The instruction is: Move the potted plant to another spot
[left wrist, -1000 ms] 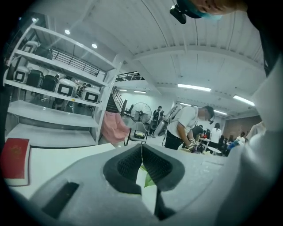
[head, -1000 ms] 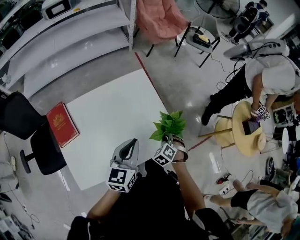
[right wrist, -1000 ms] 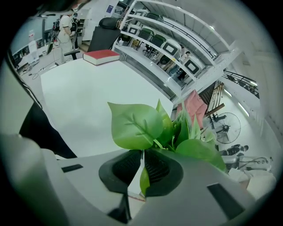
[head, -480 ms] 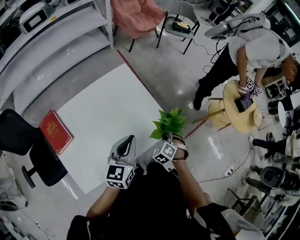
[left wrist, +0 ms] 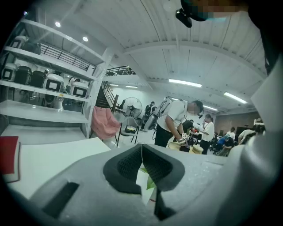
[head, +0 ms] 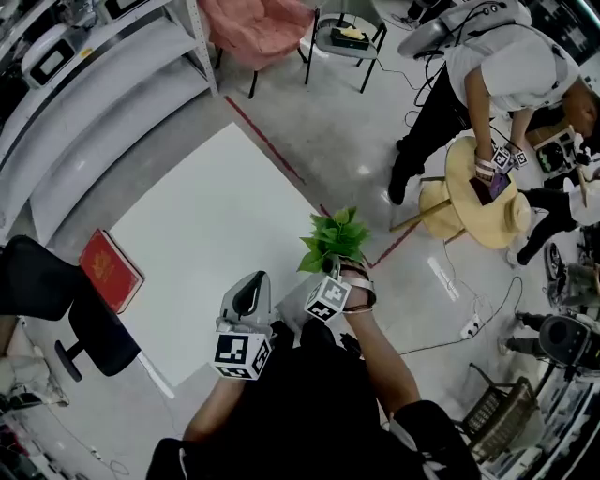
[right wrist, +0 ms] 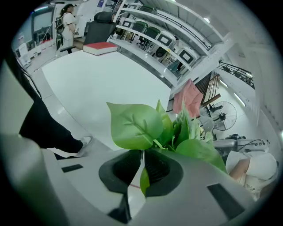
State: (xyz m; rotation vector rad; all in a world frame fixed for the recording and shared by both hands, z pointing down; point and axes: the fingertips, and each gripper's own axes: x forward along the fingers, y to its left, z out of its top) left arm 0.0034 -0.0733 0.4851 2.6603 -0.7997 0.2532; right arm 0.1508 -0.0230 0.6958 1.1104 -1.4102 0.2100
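The potted plant (head: 335, 237) is a small bunch of broad green leaves; its pot is hidden. It hangs over the near right corner of the white table (head: 206, 225), with my right gripper (head: 336, 271) shut at its base. In the right gripper view the leaves (right wrist: 138, 125) fan out just above the closed jaws of that gripper (right wrist: 141, 167), and one leaf is pinched between the pads. My left gripper (head: 251, 289) hovers over the table's near edge, to the plant's left. Its jaws are together on nothing in the left gripper view (left wrist: 142, 162).
A red book (head: 111, 270) lies at the table's left edge beside a black office chair (head: 52, 300). White shelving (head: 103, 84) runs along the far side. A chair draped in pink cloth (head: 248, 26) stands beyond. A person (head: 487, 89) bends over a round wooden table (head: 478, 192) on the right.
The head view has swung, so the table, book and people have slid across the picture. Both grippers keep their places and the right one still holds the plant.
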